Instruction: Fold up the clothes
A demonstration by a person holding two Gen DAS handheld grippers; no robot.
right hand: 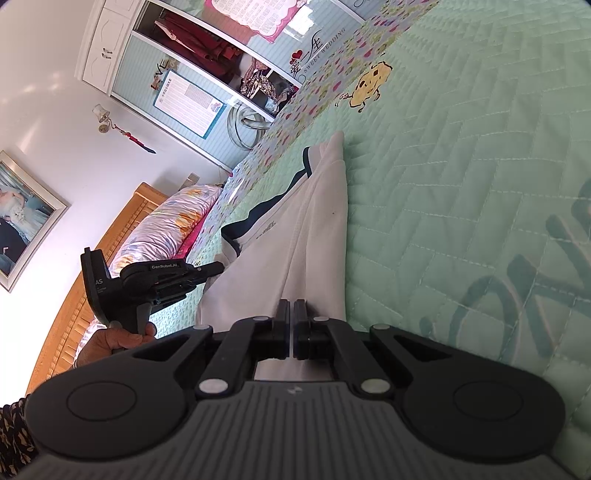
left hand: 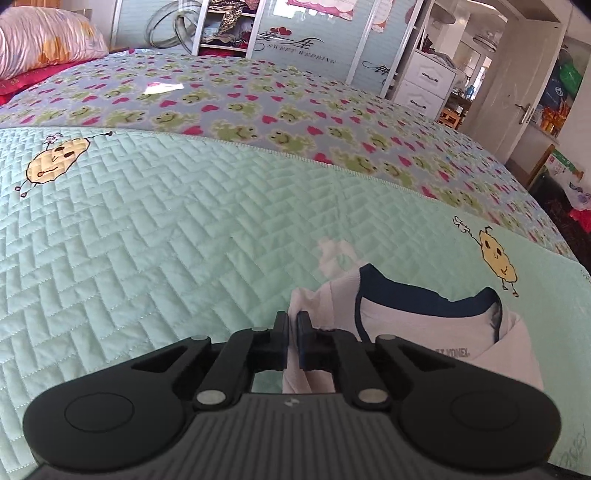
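A white shirt [left hand: 424,328] with a navy collar lies on the mint quilted bedspread [left hand: 147,240], at the lower right of the left wrist view. My left gripper [left hand: 292,321] is shut on a bunched fold at the shirt's left edge; white cloth shows between and below the pads. In the right wrist view the shirt [right hand: 306,221] stretches away from me as a long folded strip. My right gripper [right hand: 293,310] is shut on its near end, with a fabric ridge running up into the closed fingers. The left gripper [right hand: 216,267], held by a hand [right hand: 118,341], meets the shirt near the collar.
A frog-and-heart print sheet [left hand: 258,110] covers the far half of the bed. A floral pillow [left hand: 40,37] and a wooden headboard [right hand: 110,240] stand at one end. A wardrobe [left hand: 295,33], white drawers [left hand: 424,85] and a door [left hand: 517,92] lie beyond the bed.
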